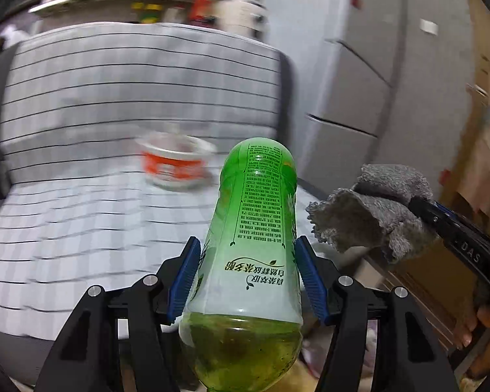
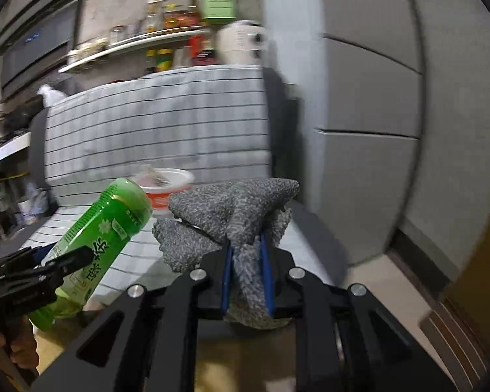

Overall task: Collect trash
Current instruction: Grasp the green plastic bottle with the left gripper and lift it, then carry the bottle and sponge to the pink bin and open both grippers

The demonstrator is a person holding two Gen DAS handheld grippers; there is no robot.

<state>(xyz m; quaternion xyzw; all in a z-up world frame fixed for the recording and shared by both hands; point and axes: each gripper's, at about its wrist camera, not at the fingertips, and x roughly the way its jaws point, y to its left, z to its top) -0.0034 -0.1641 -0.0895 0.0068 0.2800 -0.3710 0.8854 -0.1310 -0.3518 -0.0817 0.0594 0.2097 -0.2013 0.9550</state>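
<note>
My left gripper [image 1: 247, 254] is shut on a green tea bottle [image 1: 251, 228], held off the seat with its base pointing away from me and some liquid at the near end. The bottle also shows in the right wrist view [image 2: 104, 228], tilted, with the left gripper [image 2: 54, 263] around it. My right gripper [image 2: 246, 254] is shut on a grey cloth [image 2: 235, 212], which bunches out past the fingers. The cloth also shows at the right of the left wrist view [image 1: 372, 209]. A red and white instant noodle cup [image 1: 176, 163] stands on the striped seat, also in the right wrist view [image 2: 166, 186].
A chair with a grey striped cover [image 1: 130, 91] fills the middle. A grey fridge [image 2: 392, 98] stands at the right. A shelf with jars and bottles [image 2: 166, 32] runs behind the chair. A brown cardboard box [image 1: 434, 277] sits low at the right.
</note>
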